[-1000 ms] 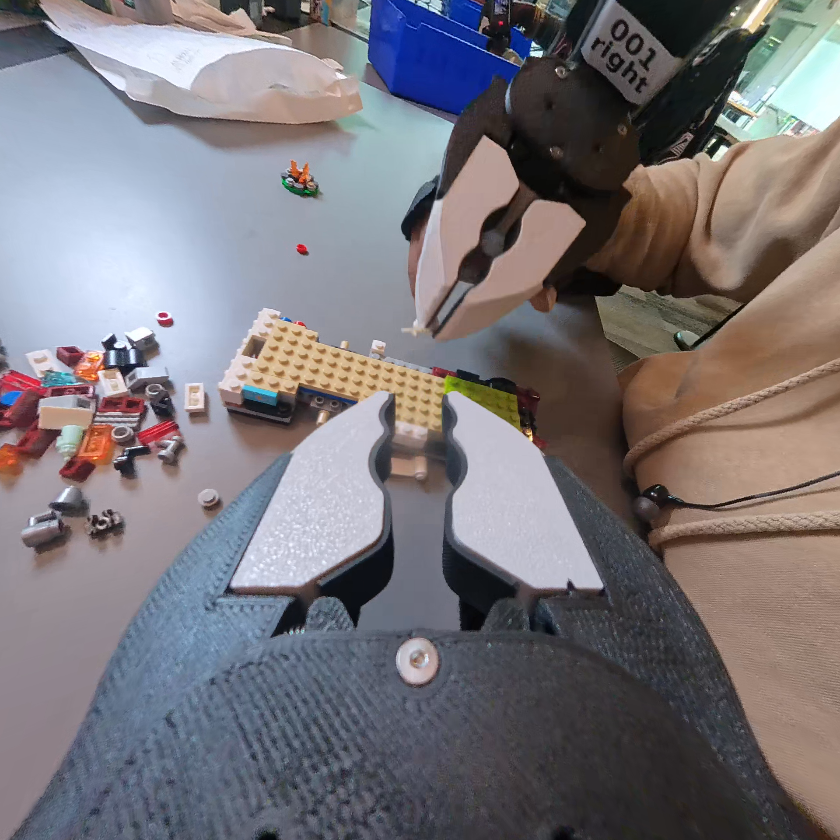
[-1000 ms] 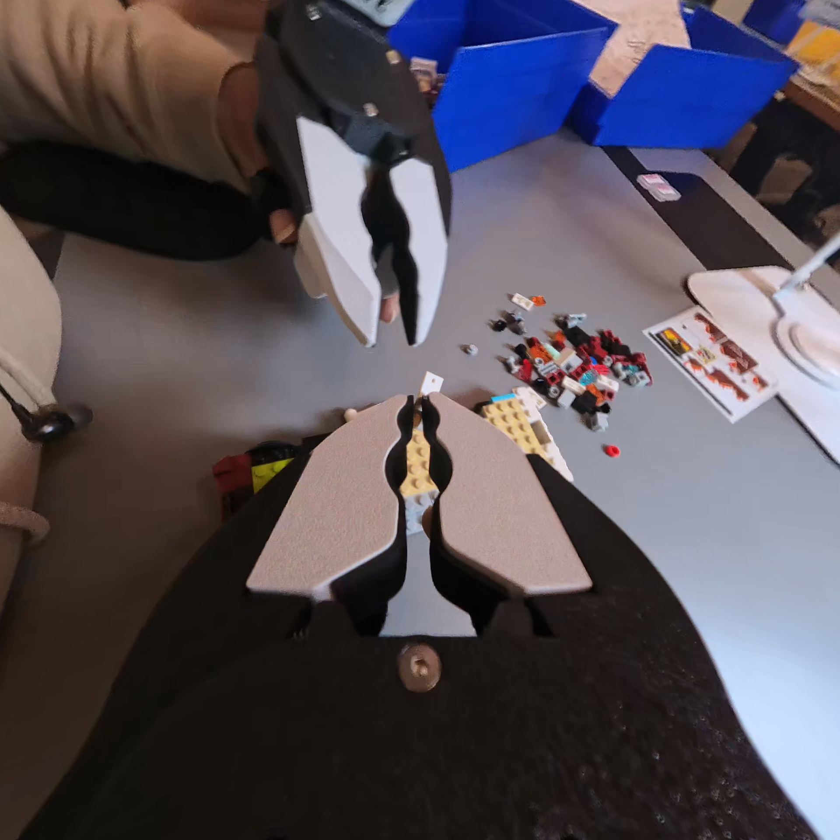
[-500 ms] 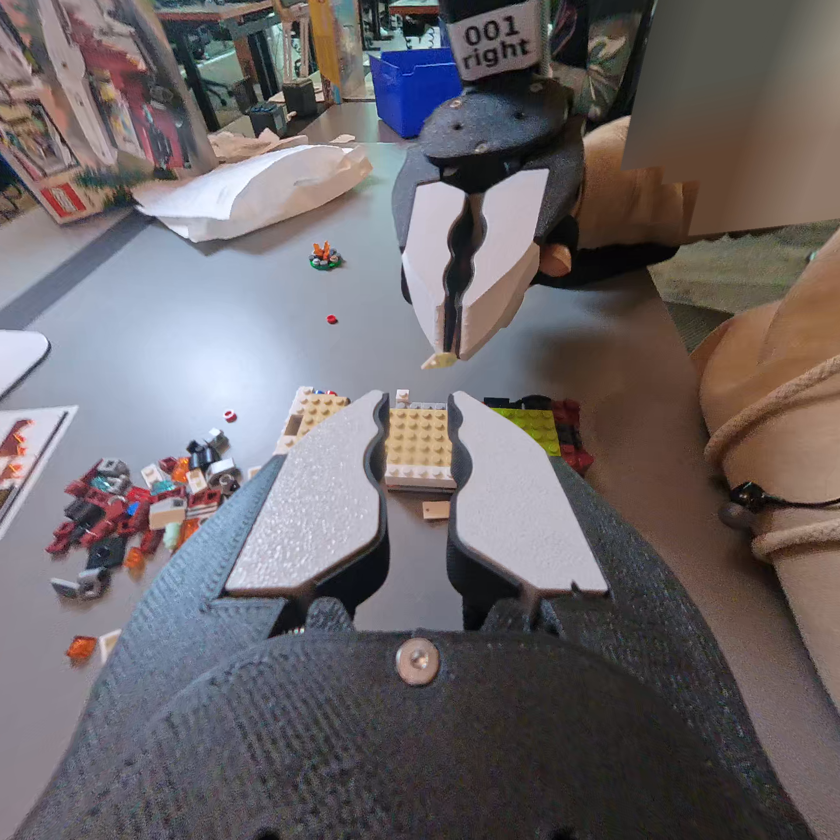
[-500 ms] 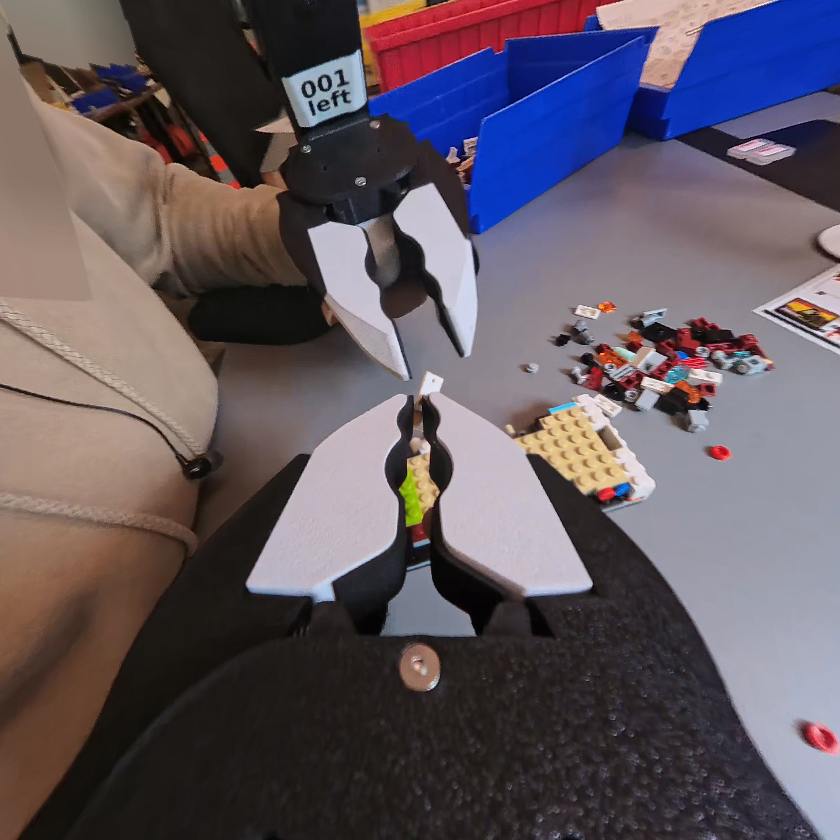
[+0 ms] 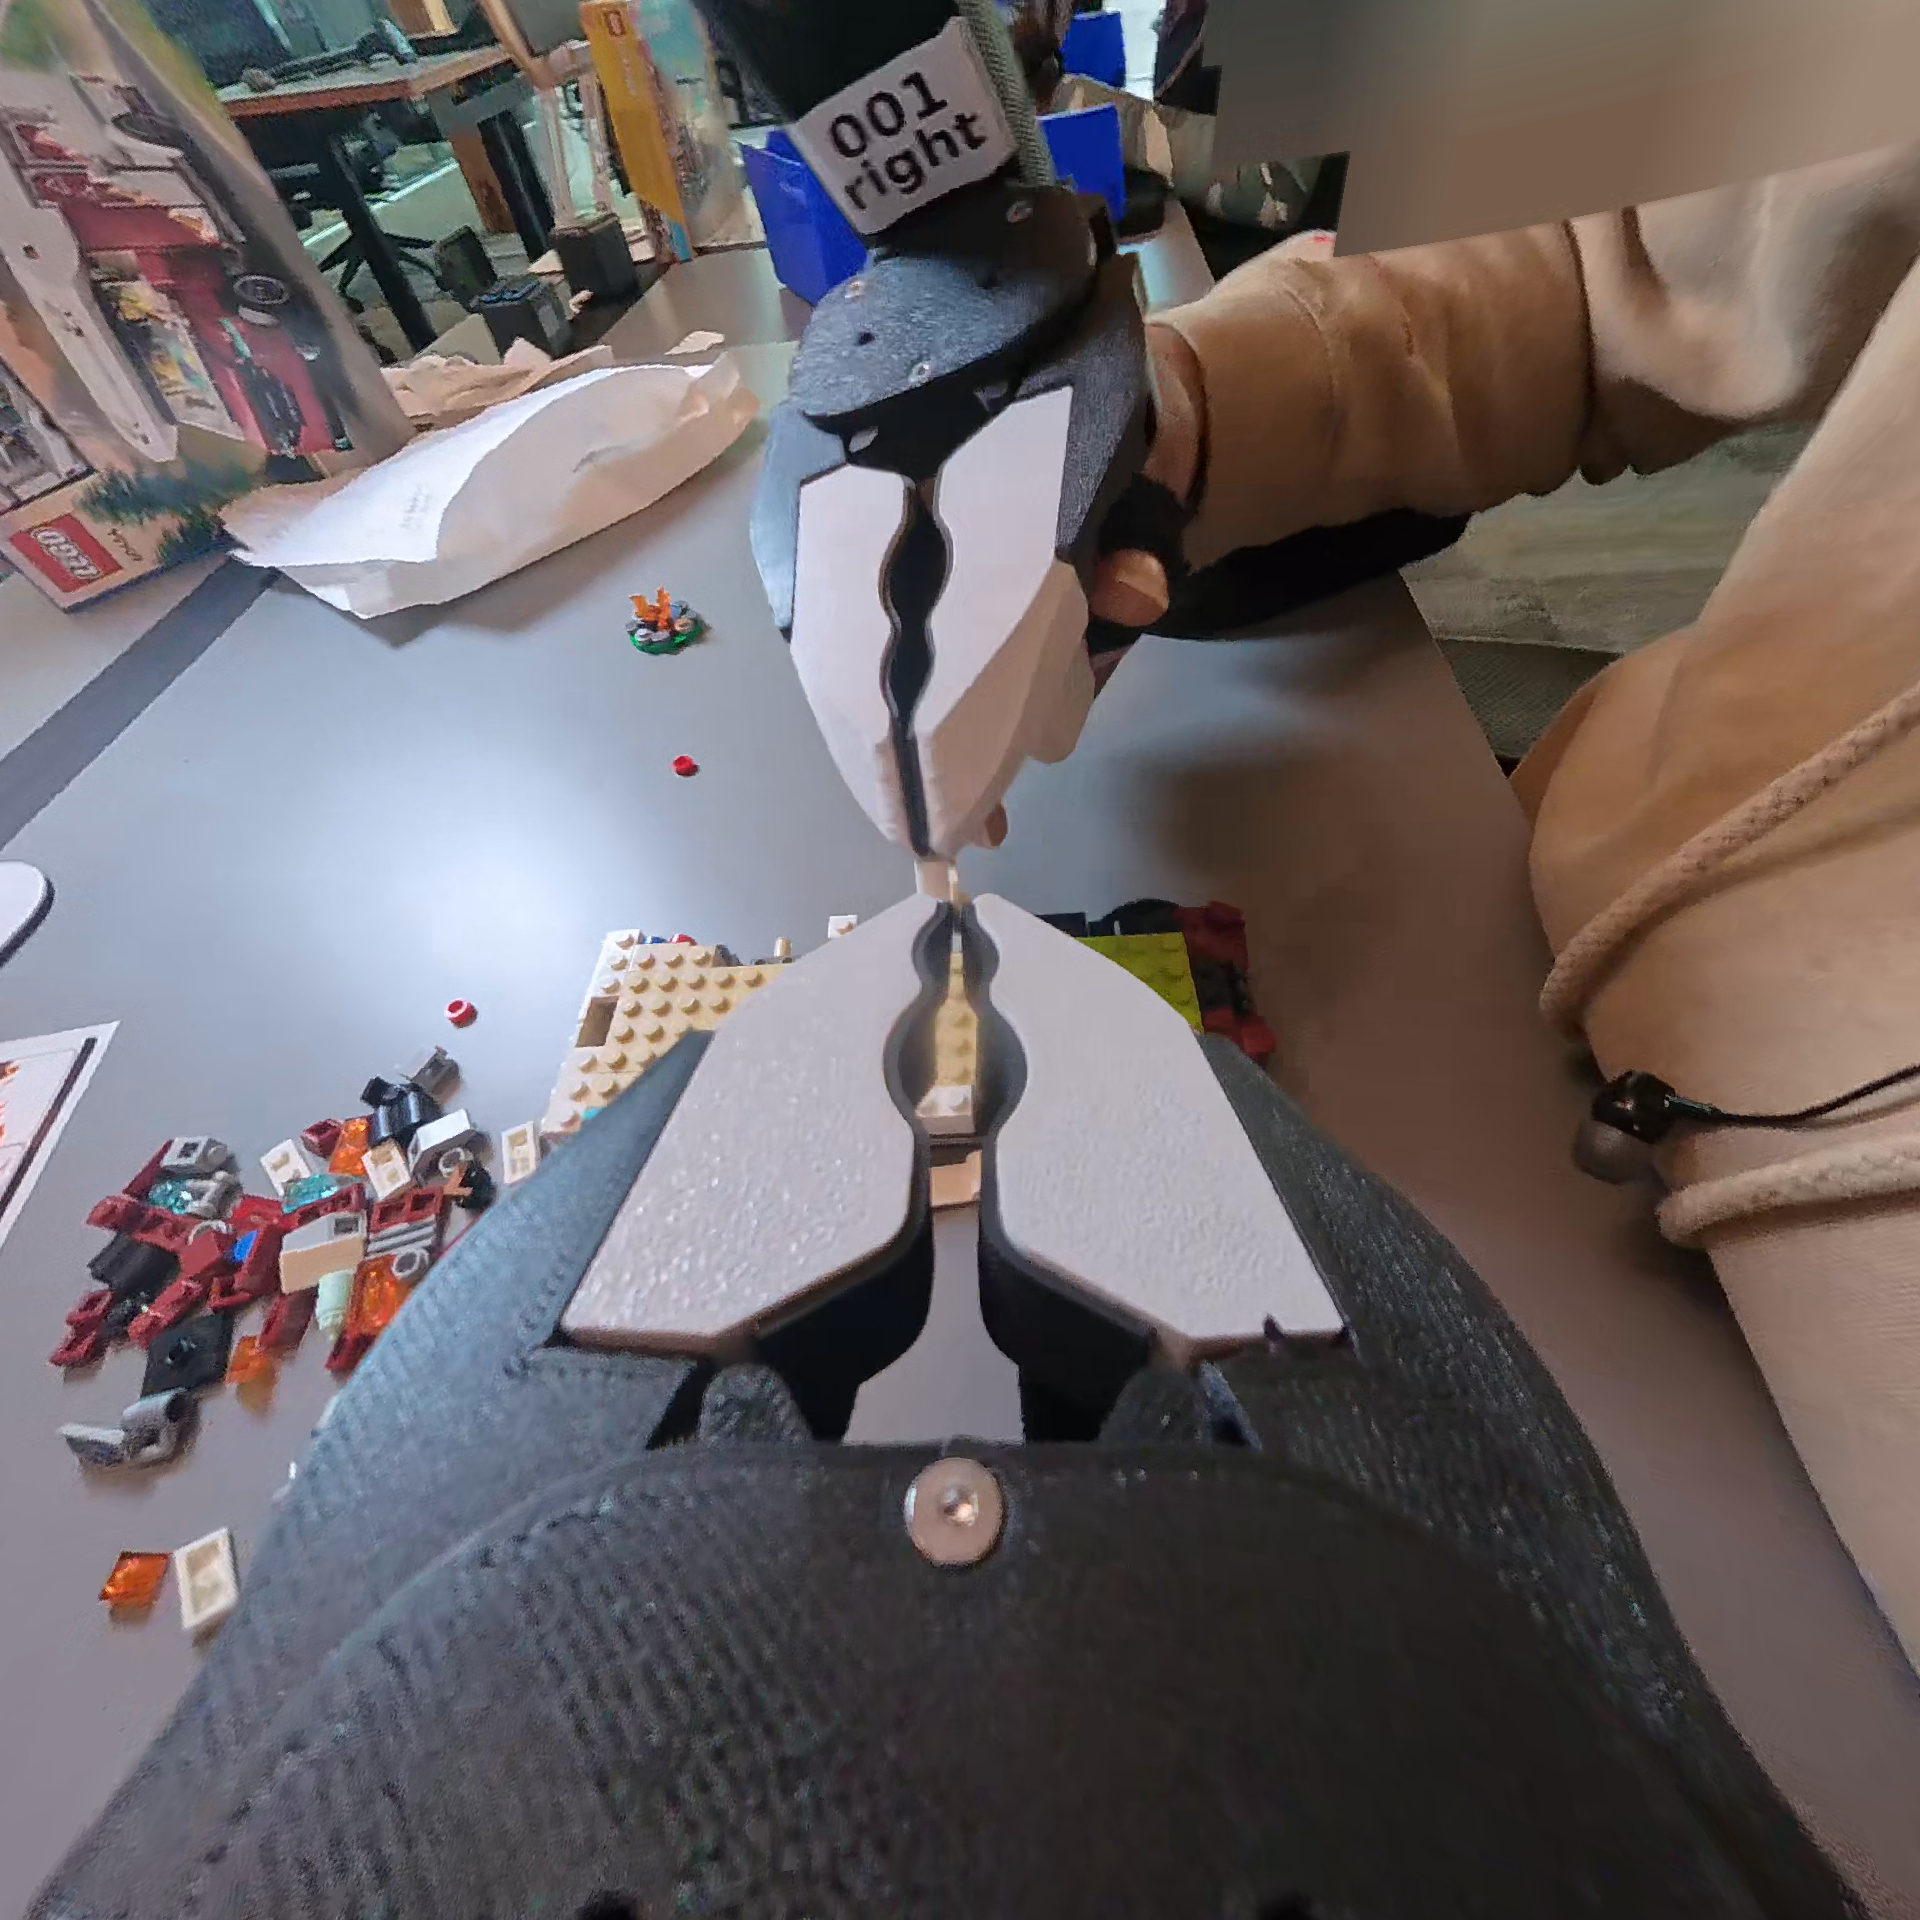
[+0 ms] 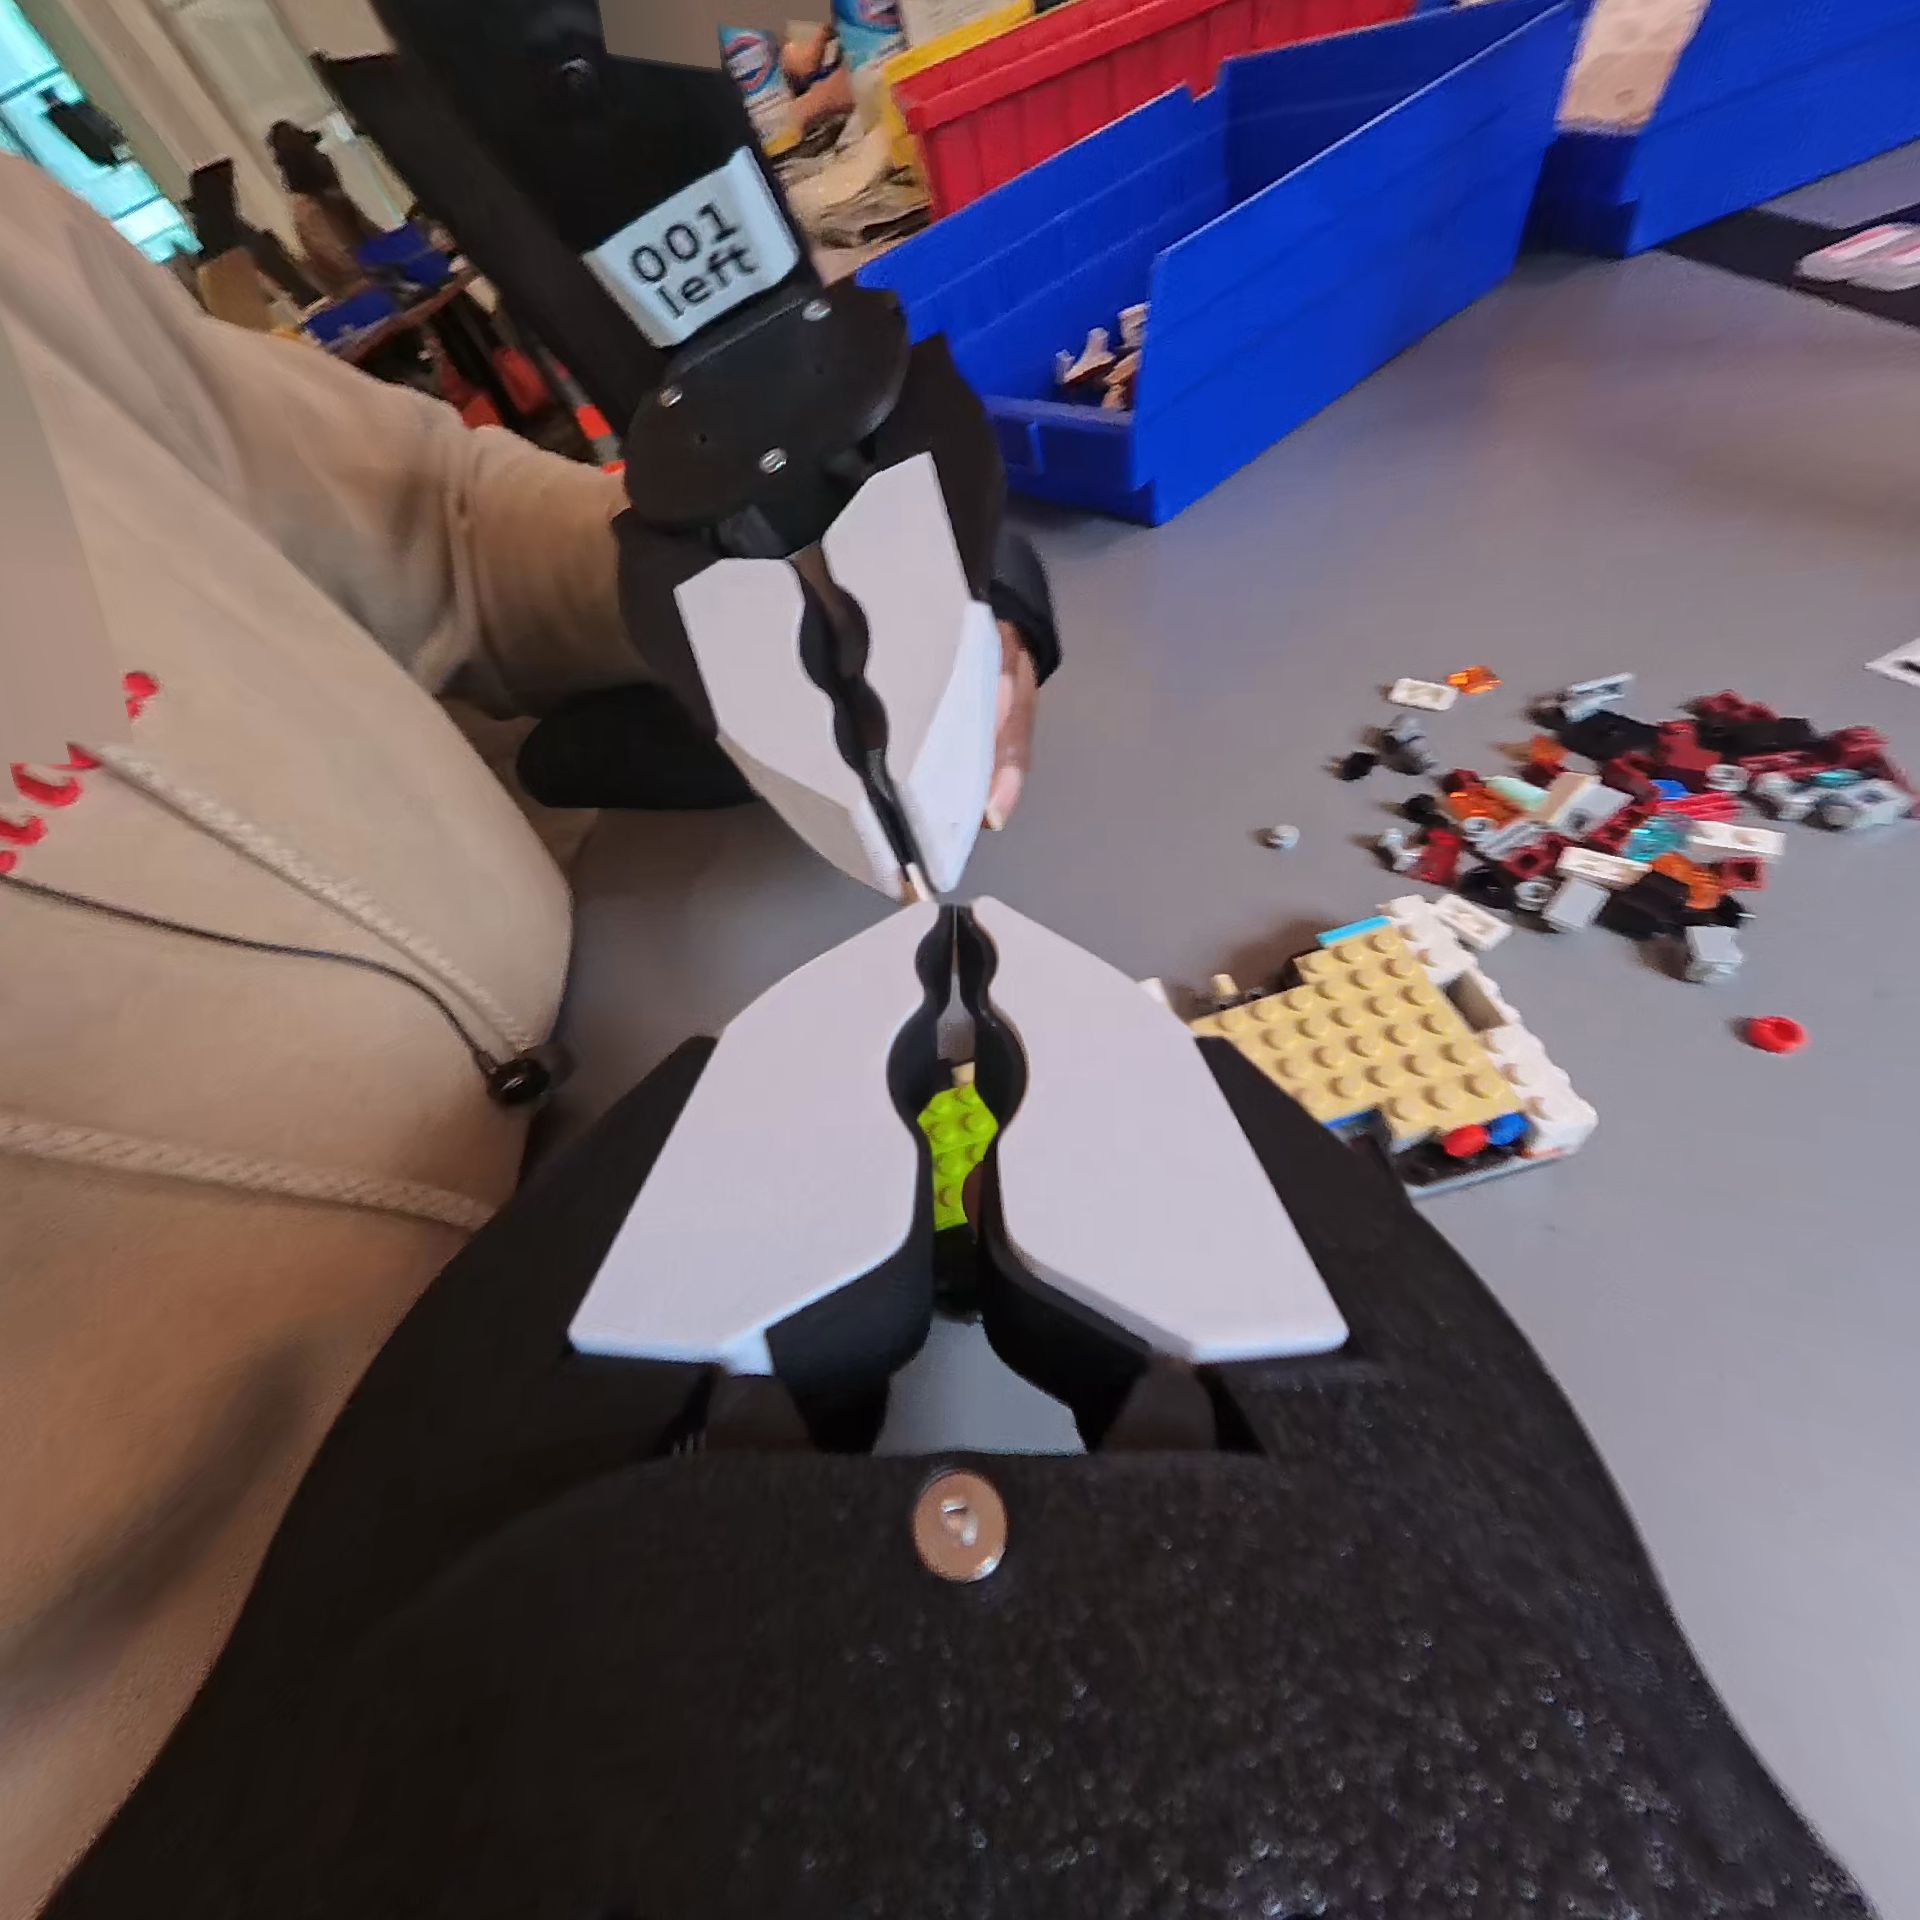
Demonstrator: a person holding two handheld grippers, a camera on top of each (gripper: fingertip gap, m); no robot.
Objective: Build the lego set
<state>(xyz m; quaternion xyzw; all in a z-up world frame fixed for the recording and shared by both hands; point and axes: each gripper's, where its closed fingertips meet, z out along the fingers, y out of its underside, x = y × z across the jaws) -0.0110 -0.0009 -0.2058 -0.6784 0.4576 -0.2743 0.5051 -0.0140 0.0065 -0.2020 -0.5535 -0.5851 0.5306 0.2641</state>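
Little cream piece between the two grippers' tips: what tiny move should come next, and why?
Probably the right gripper should open slightly. It and the left gripper both look pinched on the piece, tip to tip, above the tan plate. With two holds, neither can carry it away.

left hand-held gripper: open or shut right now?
Shut. The left hand-held gripper has its fingertips closed on a small cream piece, which the right hand-held gripper also pinches.

My own fingers (image 5: 790, 1122) hide the middle of the tan brick plate (image 5: 665, 987), the small pale piece (image 5: 938, 881) between both tips is too small to tell, and the box (image 5: 125, 312) is cut off.
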